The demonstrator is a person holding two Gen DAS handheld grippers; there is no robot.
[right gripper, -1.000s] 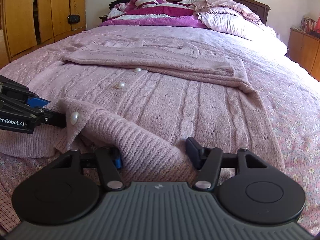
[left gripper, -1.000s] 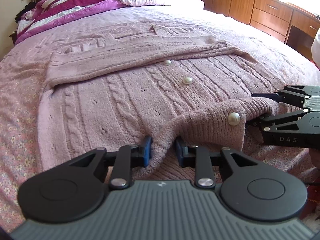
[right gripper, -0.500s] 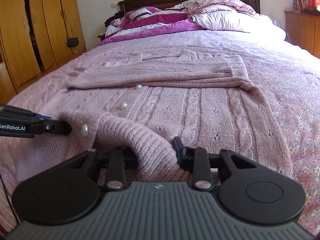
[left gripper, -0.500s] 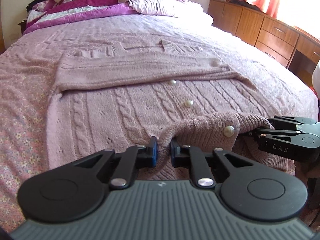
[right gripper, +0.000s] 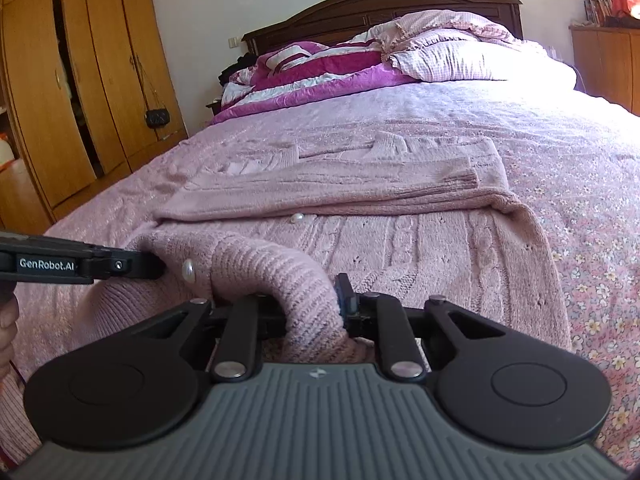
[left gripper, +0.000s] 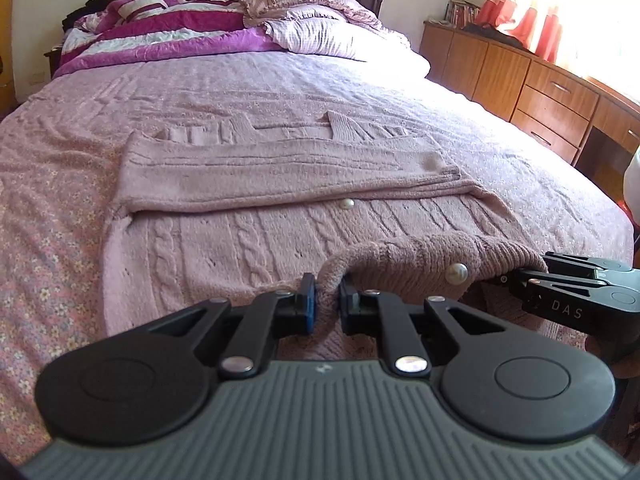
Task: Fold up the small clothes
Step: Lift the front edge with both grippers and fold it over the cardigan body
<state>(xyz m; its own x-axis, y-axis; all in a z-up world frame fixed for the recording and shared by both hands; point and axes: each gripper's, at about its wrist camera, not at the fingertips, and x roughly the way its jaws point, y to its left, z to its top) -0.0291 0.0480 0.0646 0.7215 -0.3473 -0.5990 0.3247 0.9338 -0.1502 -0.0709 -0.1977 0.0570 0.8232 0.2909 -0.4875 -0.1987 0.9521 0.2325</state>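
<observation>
A pink cable-knit cardigan (left gripper: 248, 236) with pearl buttons lies flat on the bed, its sleeves folded across the chest. It also shows in the right wrist view (right gripper: 420, 240). My left gripper (left gripper: 327, 300) is shut on the cardigan's bottom hem and holds it lifted. My right gripper (right gripper: 312, 304) is shut on the same hem further right; it appears from the side in the left wrist view (left gripper: 540, 276). The raised hem (left gripper: 420, 256) curls over between them, with a pearl button (left gripper: 457, 274) on it.
The bed (left gripper: 60, 184) has a pink floral cover. Pillows and a purple quilt (left gripper: 168, 36) lie at the headboard. Wooden drawers (left gripper: 540, 88) stand to the right and a wardrobe (right gripper: 72, 92) to the left.
Both grippers have closed on the hem and lifted it, carrying it forward over the cardigan toward the folded sleeves. The lower pearl button is now covered by the raised hem.
</observation>
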